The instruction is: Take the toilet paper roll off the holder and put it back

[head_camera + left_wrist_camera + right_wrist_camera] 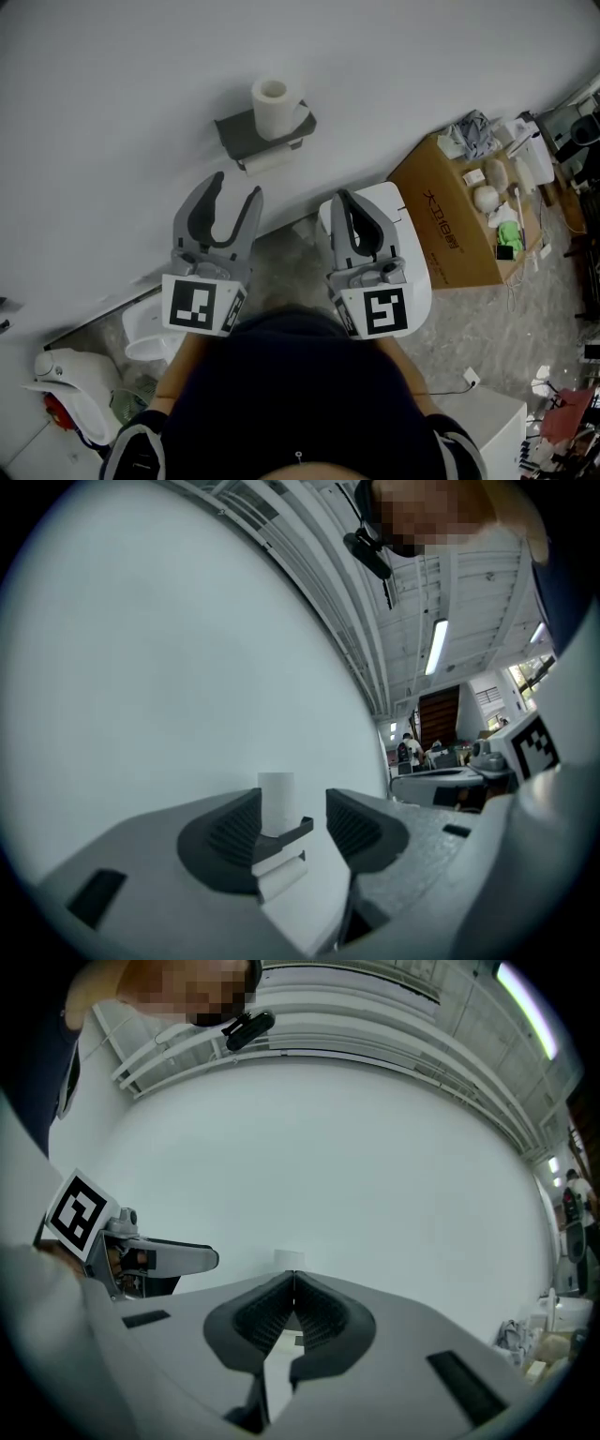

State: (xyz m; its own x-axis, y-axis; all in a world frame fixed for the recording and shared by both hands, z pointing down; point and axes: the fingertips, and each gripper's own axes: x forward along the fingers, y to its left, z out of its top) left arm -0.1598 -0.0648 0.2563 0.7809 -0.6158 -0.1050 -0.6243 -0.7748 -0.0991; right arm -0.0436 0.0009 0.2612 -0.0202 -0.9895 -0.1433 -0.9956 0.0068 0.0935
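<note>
Soft, even, rather dim light; a ceiling strip lamp (437, 647) glares white. Both gripper views bulge like a fisheye, with black corners.

Left gripper (292, 803) pointing at the white wall (159, 667), jaws apart, nothing between the pads. Framed in the gap, far off, the toilet paper roll (276, 799) stands upright on top of the dark holder (289, 835), with a second roll (281, 874) under its shelf. The right gripper (405, 782) sits alongside at right.
</note>
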